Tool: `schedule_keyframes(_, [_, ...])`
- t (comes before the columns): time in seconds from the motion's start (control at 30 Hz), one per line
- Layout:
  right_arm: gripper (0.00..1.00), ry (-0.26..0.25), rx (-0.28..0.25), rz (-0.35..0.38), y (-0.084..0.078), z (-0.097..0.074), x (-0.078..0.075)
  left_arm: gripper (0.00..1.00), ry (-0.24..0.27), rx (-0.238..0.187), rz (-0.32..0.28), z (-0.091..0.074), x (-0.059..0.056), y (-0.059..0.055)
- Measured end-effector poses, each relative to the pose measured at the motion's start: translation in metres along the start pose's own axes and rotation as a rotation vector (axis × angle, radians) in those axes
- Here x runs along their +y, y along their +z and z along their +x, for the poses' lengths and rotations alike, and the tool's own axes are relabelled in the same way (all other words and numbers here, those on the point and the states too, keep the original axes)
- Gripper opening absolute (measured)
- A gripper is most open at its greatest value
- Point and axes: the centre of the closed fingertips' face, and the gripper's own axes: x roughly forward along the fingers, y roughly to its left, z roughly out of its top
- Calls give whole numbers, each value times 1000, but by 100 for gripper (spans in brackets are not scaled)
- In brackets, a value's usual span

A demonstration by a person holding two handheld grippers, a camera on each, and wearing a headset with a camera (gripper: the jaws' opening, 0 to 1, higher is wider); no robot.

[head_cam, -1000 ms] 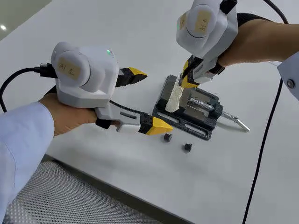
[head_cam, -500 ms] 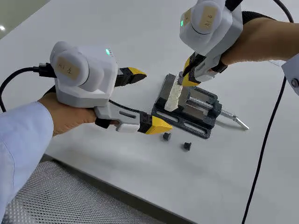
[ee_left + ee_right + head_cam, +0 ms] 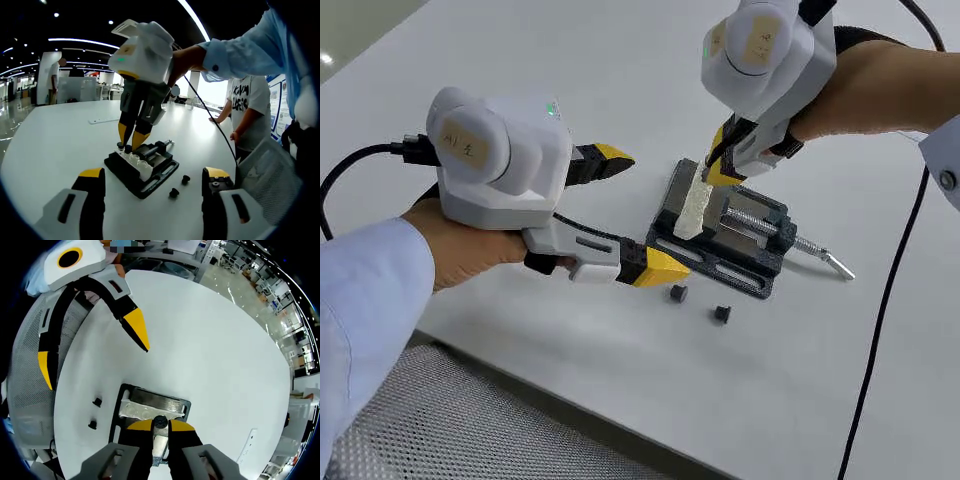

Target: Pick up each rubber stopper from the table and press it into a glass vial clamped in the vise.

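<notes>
The right claw (image 3: 716,172), gripped in the right hand (image 3: 860,85), hangs tip-down over the far end of the vise (image 3: 752,262). Its yellow-tipped jaws are drawn close, pinching a dark rubber stopper (image 3: 160,422). In the right gripper view this stopper sits between the jaw tips at the row of glass vials (image 3: 145,412), with a pale vial body showing just below it; whether it is seated in a mouth I cannot tell. The vials stand upright side by side, clamped between the vise's steel faces, and in the left gripper view at least one at the far end of the row (image 3: 136,162) already carries a dark cap. The vise rests flat on the white bench (image 3: 570,60), its screw (image 3: 790,238) pointing away to the right. The left claw (image 3: 635,210), held in the left hand (image 3: 470,250), lies roughly level and aims at the vise with its jaws spread wide and nothing between them; its nearer tip is just beside the vise's near corner. Two loose stoppers (image 3: 677,294) lie on the bench just in front of the vise, near each other but apart. A black cable (image 3: 890,290) trails down the right side of the bench.
</notes>
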Motion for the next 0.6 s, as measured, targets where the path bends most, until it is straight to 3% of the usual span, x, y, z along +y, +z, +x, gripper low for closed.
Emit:
schedule_keyframes(0.27, [4,-13,-2,0,-1,-1,1,76,0,-1,0,0,0,0])
schedule_keyframes(0.6, [3,8,-11,21,0,0,2,76,0,-1,-3,-1,0,0])
